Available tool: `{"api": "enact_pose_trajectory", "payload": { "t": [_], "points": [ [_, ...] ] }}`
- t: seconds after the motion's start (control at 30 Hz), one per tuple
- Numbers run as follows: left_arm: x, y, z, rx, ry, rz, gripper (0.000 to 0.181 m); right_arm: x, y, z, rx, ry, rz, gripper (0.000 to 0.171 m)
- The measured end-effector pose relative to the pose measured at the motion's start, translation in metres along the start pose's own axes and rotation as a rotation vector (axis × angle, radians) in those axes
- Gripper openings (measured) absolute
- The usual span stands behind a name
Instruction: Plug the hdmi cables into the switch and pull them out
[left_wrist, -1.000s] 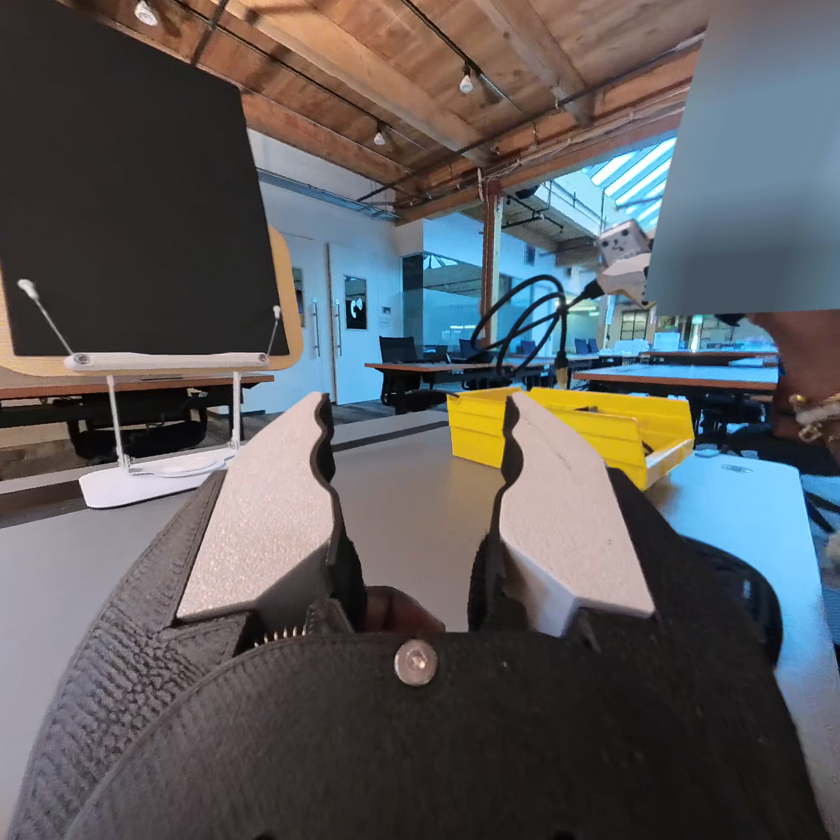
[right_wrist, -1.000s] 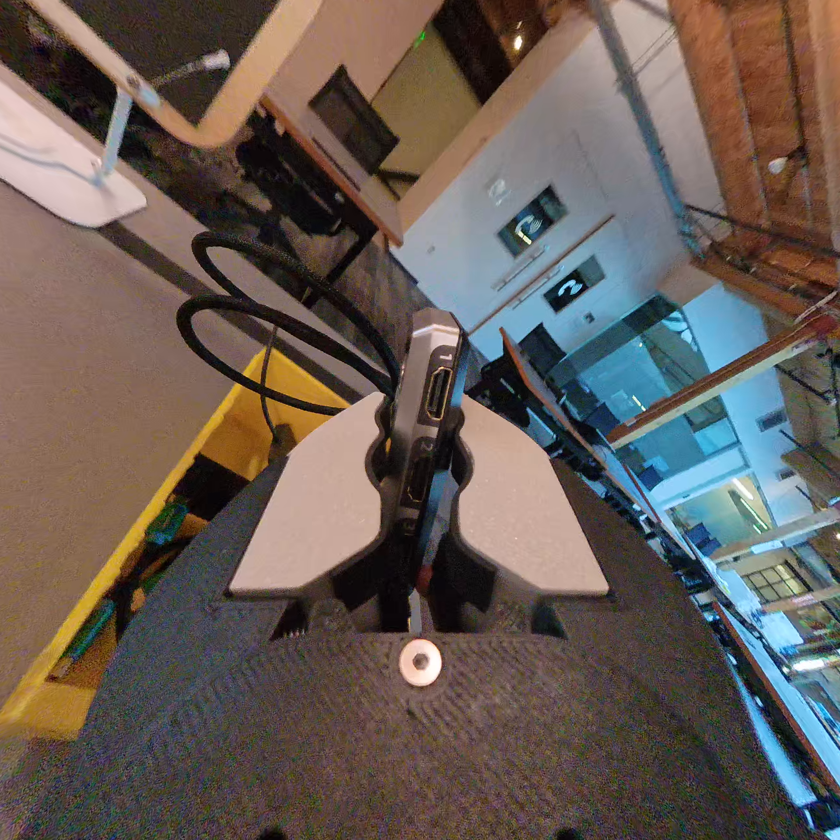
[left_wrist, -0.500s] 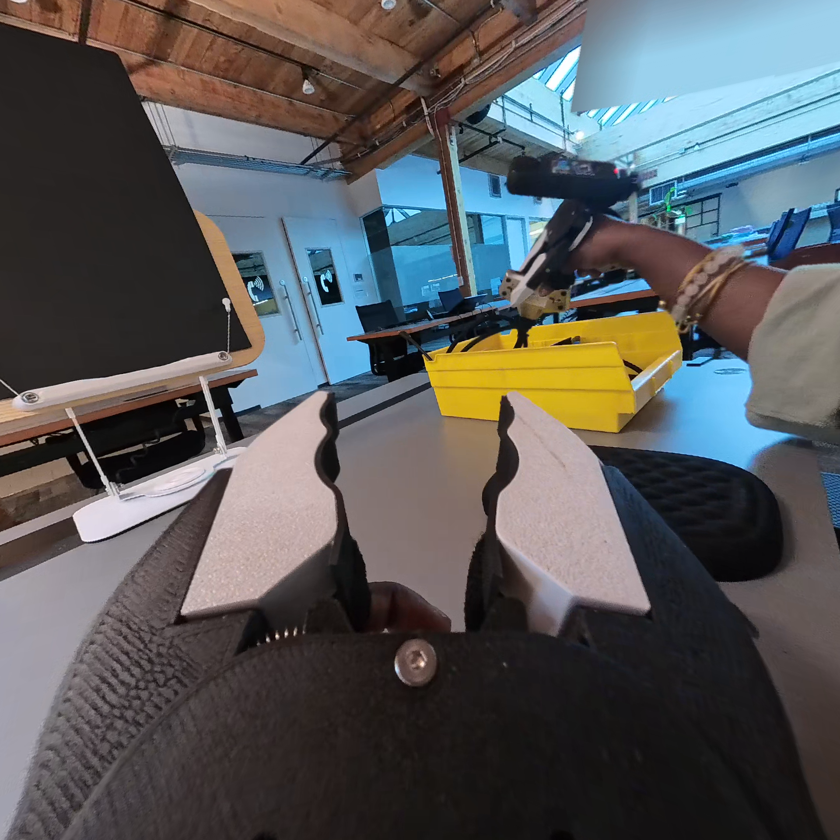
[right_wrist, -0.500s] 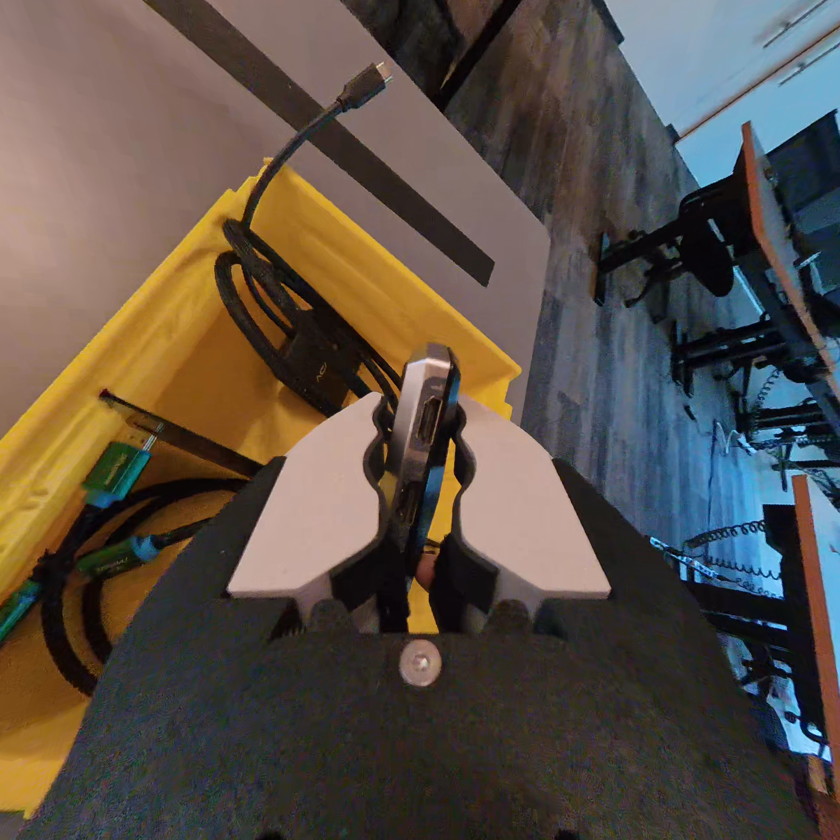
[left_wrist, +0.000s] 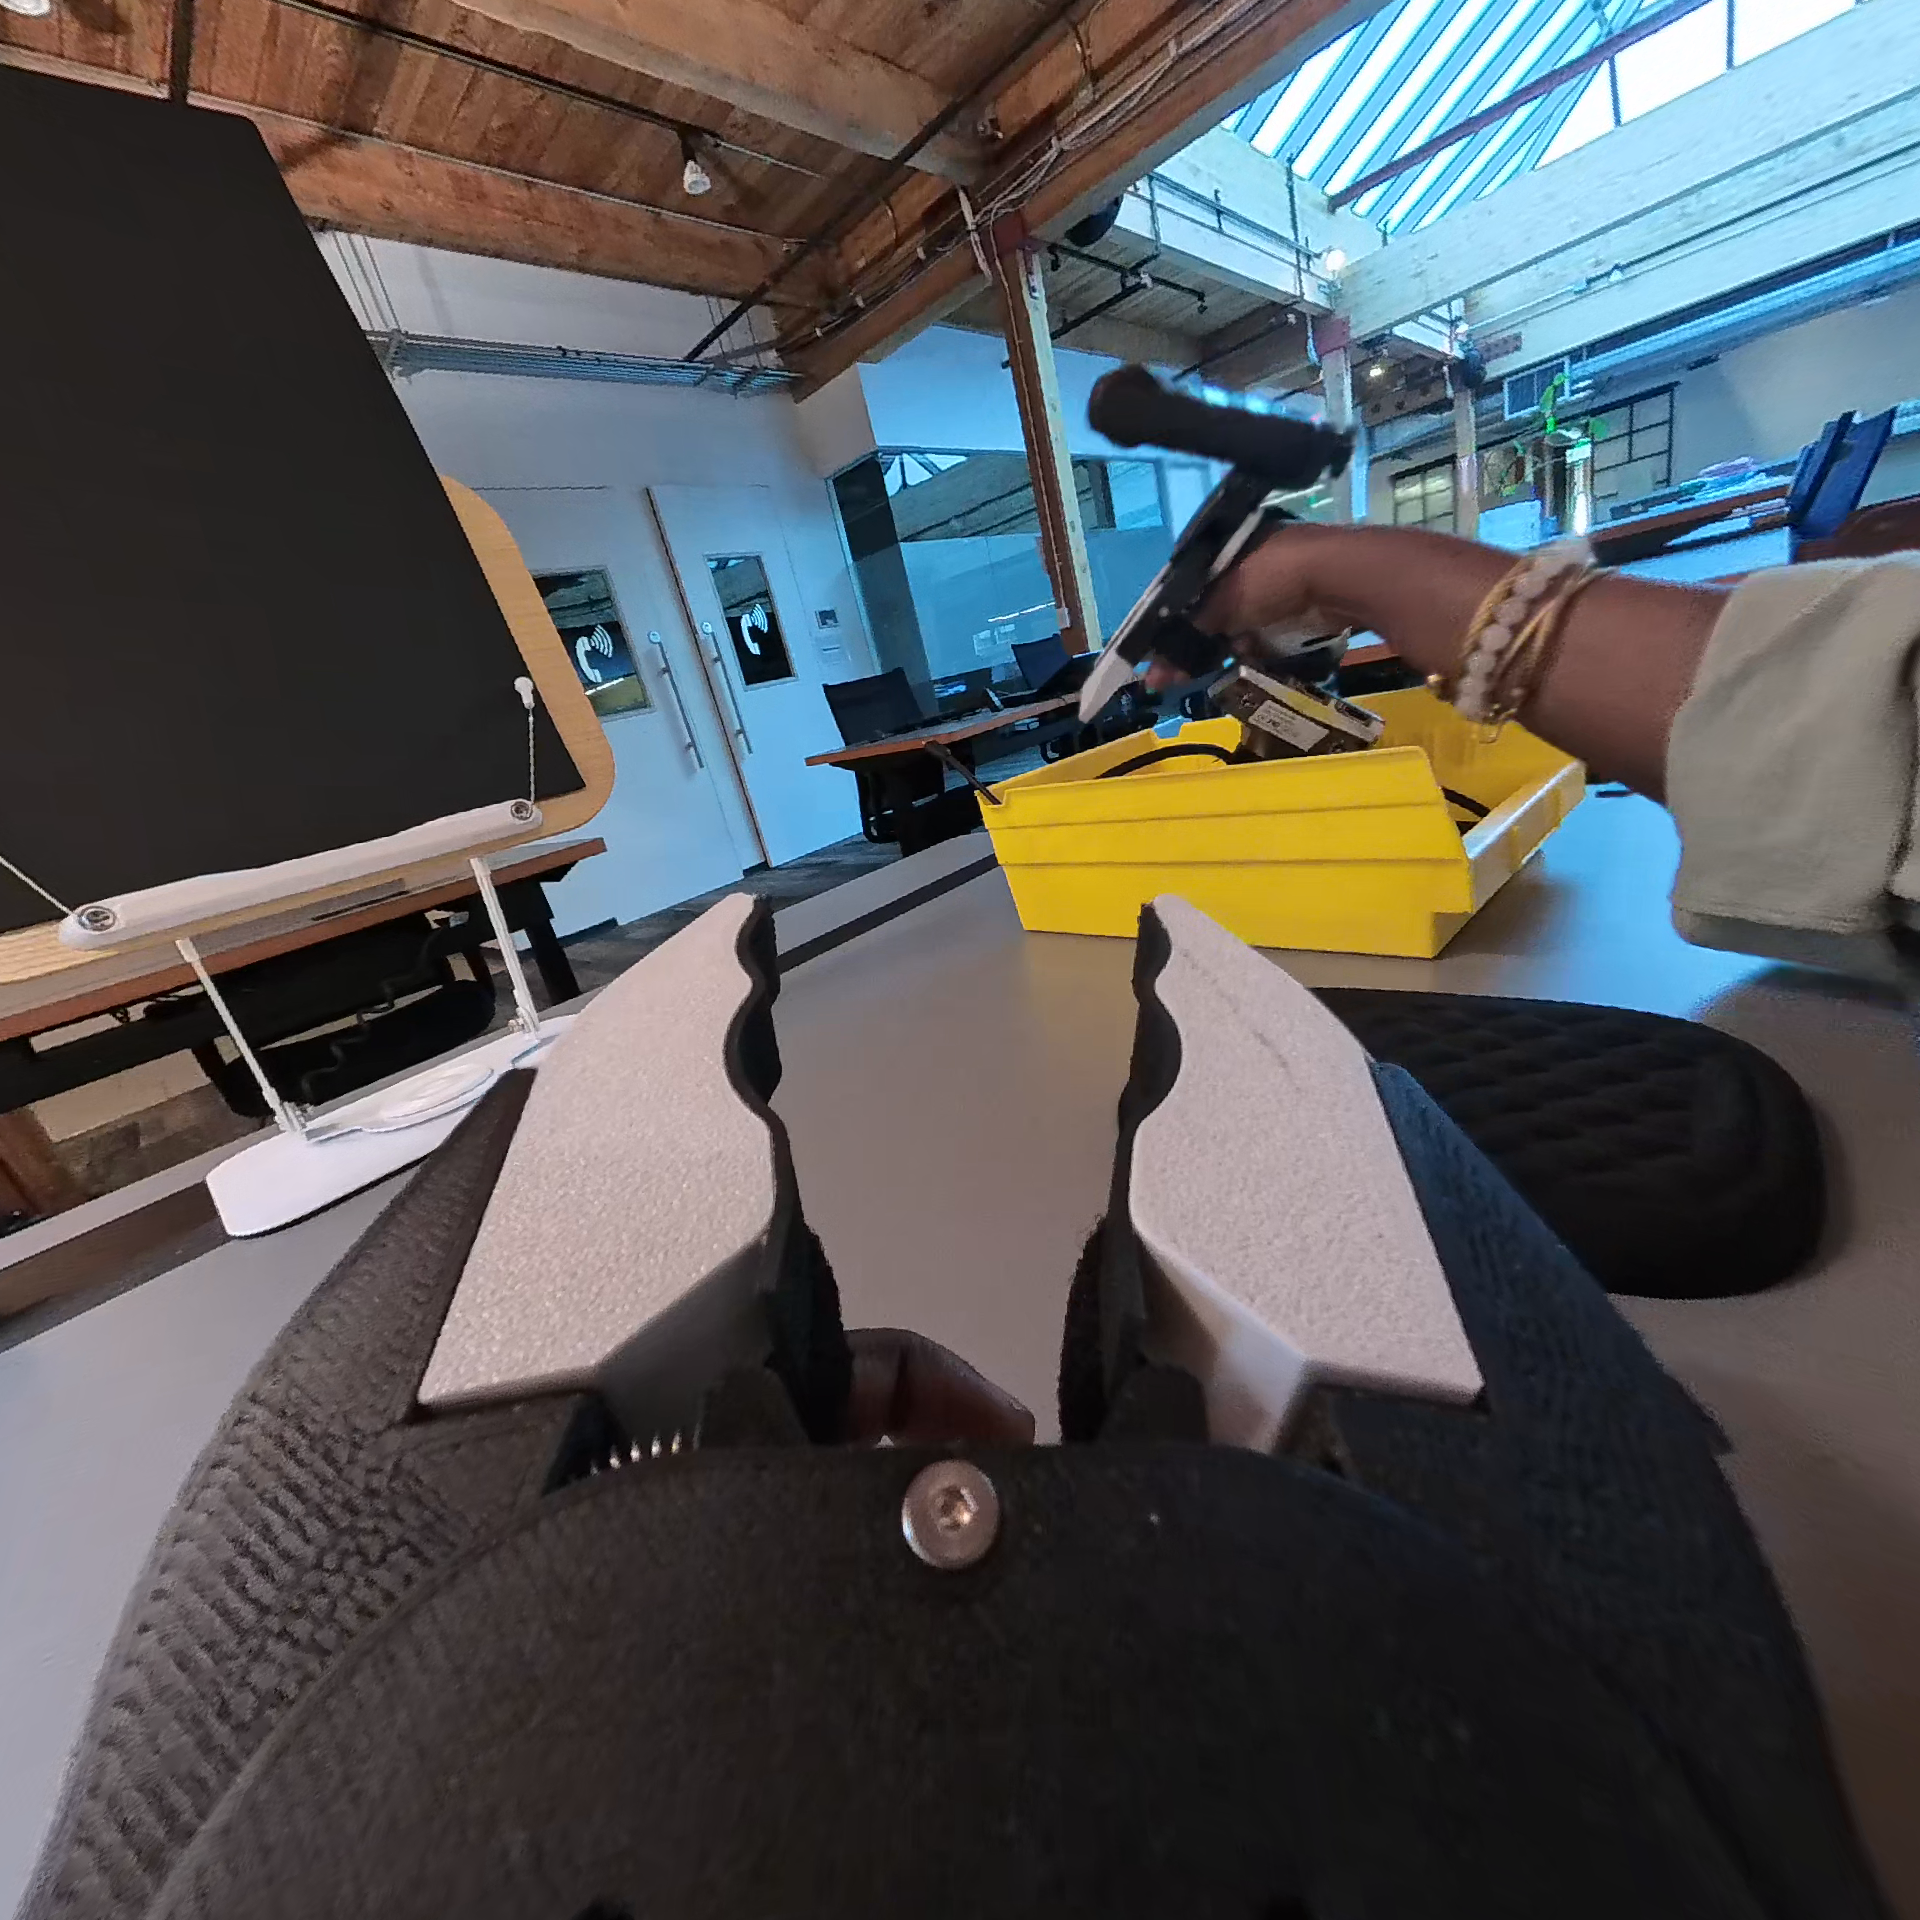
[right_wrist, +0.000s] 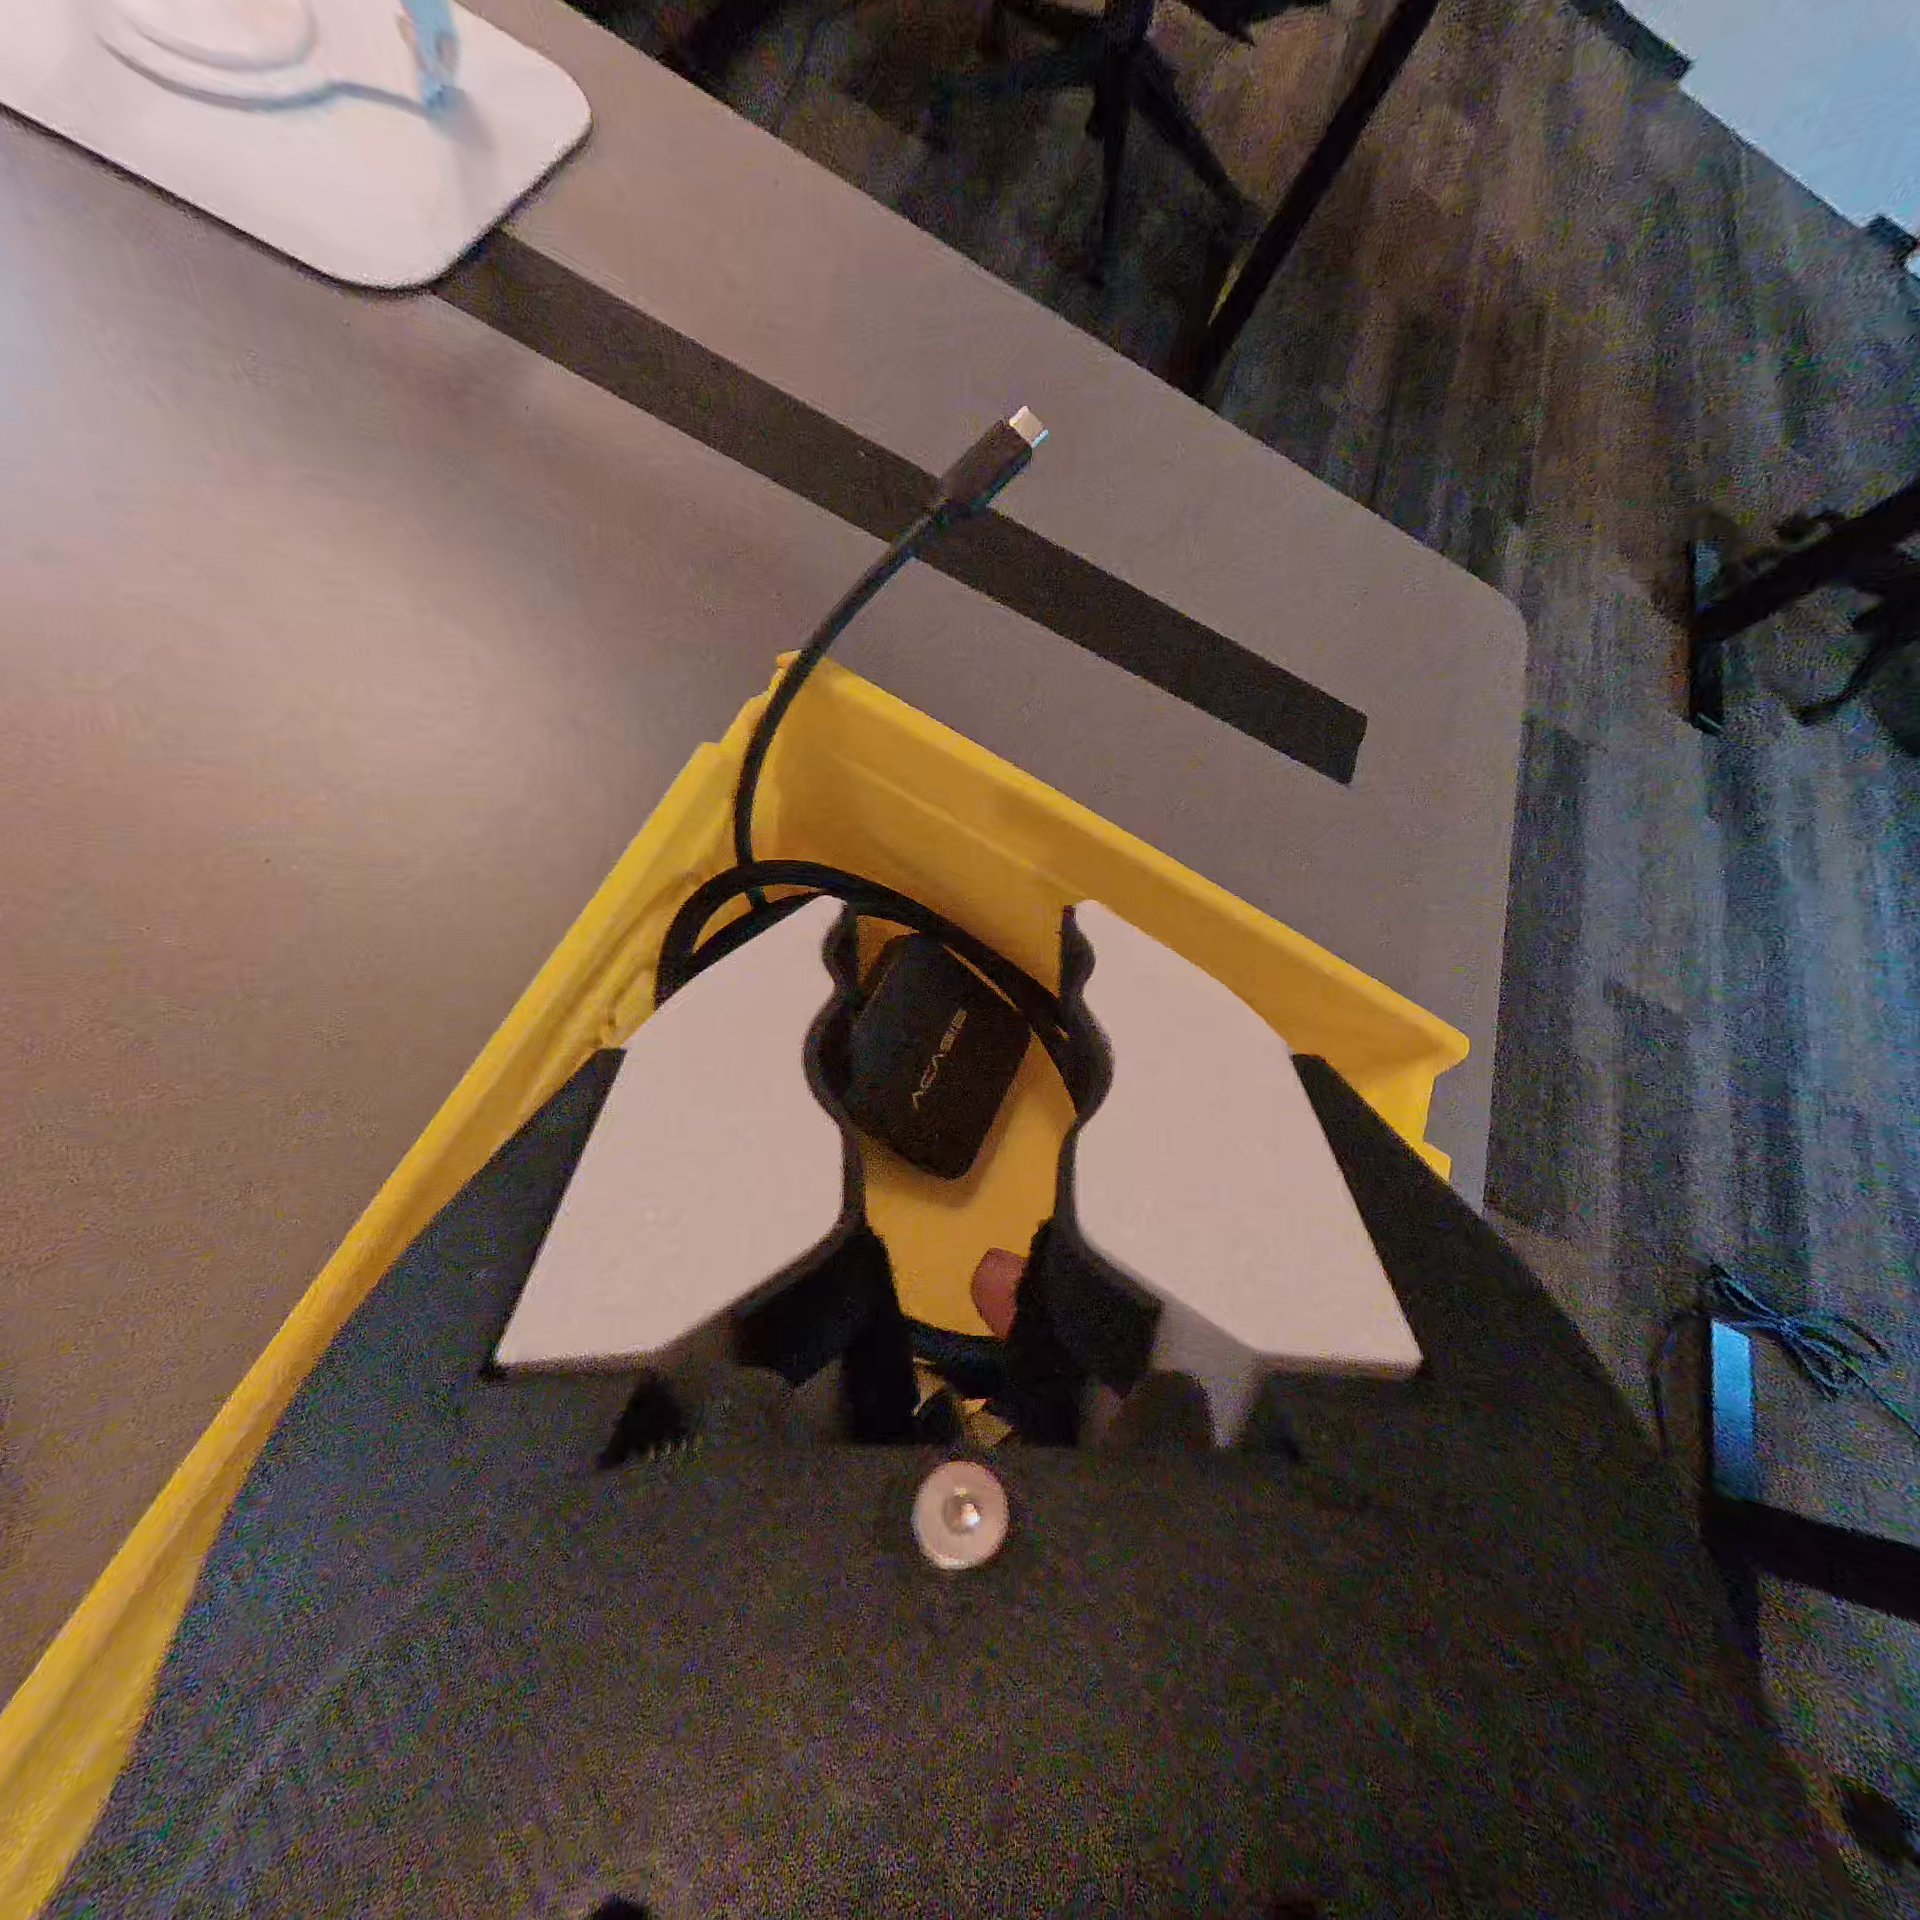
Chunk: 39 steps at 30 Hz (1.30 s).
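Note:
My left gripper (left_wrist: 956, 914) is open and empty, low over the grey table (left_wrist: 935, 1049). My right gripper (right_wrist: 956, 925) is open and empty, pointing down into the yellow bin (right_wrist: 1049, 831). Below its fingers lies a small black box (right_wrist: 935, 1060) with coiled black cable, and one plug end (right_wrist: 1023, 431) sticks out over the bin's rim. In the left wrist view the right gripper (left_wrist: 1143, 665) hangs over the bin (left_wrist: 1247, 852), and the grey switch (left_wrist: 1299, 717) sits at the bin's top just under the hand. The right wrist view does not show the switch.
A black board on a white stand (left_wrist: 343, 1153) stands at the table's left; its base also shows in the right wrist view (right_wrist: 312, 135). A black padded mat (left_wrist: 1610, 1132) lies right of my left gripper. A person's braceleted arm (left_wrist: 1507, 644) reaches over the bin. The table edge (right_wrist: 1507, 727) drops to the floor beyond. Tip to tip, the grippers are about 40 centimeters apart.
My right gripper tipped down over the yellow bin and opened, letting go of the switch it was holding. My left gripper stayed open and shifted only a little.

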<state>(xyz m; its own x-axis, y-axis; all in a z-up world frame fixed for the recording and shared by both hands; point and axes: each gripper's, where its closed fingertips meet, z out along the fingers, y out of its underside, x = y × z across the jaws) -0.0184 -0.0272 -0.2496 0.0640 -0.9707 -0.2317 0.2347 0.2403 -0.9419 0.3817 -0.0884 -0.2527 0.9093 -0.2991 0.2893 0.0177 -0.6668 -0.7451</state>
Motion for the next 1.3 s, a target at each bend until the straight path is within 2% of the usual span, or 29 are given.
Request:
{"api": "enact_pose_trajectory", "payload": {
  "t": [0.13, 0.23, 0.3, 0.4, 0.47, 0.53, 0.6, 0.7, 0.77, 0.83, 0.97, 1.1, 1.2, 1.3],
  "points": [
    [0.002, 0.001, 0.0, -0.006, 0.003, 0.01, 0.065, -0.005, -0.016, -0.057, 0.236, -0.001, 0.01, 0.073],
    [0.005, 0.002, 0.001, -0.015, 0.012, 0.028, 0.065, -0.018, 0.001, -0.102, 0.349, -0.043, -0.037, 0.078],
    [0.008, 0.003, 0.002, -0.018, 0.02, 0.035, 0.065, -0.022, 0.049, -0.108, 0.213, -0.036, -0.081, 0.077],
    [0.012, 0.004, 0.003, -0.023, 0.032, 0.043, 0.065, -0.011, 0.127, -0.092, -0.042, 0.045, -0.127, 0.076],
    [0.013, 0.005, 0.005, -0.03, 0.04, 0.048, 0.065, -0.013, 0.142, -0.079, -0.051, 0.035, -0.171, 0.058],
    [0.014, 0.006, 0.006, -0.036, 0.044, 0.053, 0.065, -0.01, 0.136, -0.074, -0.02, 0.076, -0.22, 0.034],
    [0.014, 0.006, 0.006, -0.039, 0.043, 0.059, 0.065, -0.003, 0.122, -0.075, -0.005, 0.122, -0.275, 0.023],
    [0.013, 0.007, 0.006, -0.04, 0.04, 0.057, 0.065, 0.013, 0.087, -0.093, 0.043, 0.198, -0.327, 0.019],
    [0.012, 0.006, 0.005, -0.038, 0.039, 0.052, 0.065, 0.016, 0.054, -0.102, 0.137, 0.18, -0.332, 0.019],
    [0.012, 0.006, 0.005, -0.035, 0.038, 0.053, 0.065, 0.016, 0.031, -0.099, 0.143, 0.117, -0.368, 0.019],
    [0.012, 0.005, 0.005, -0.03, 0.036, 0.052, 0.065, 0.024, 0.007, -0.062, 0.011, 0.012, -0.43, 0.019],
    [0.01, 0.006, 0.005, -0.035, 0.031, 0.052, 0.064, 0.011, -0.013, -0.027, -0.093, -0.127, -0.495, 0.019],
    [0.009, 0.007, 0.004, -0.04, 0.03, 0.051, 0.064, -0.014, 0.0, -0.007, -0.27, -0.295, -0.547, 0.021],
    [0.008, 0.006, 0.003, -0.038, 0.025, 0.052, 0.064, -0.03, 0.015, 0.007, -0.408, -0.361, -0.595, 0.023]
  ]
}}
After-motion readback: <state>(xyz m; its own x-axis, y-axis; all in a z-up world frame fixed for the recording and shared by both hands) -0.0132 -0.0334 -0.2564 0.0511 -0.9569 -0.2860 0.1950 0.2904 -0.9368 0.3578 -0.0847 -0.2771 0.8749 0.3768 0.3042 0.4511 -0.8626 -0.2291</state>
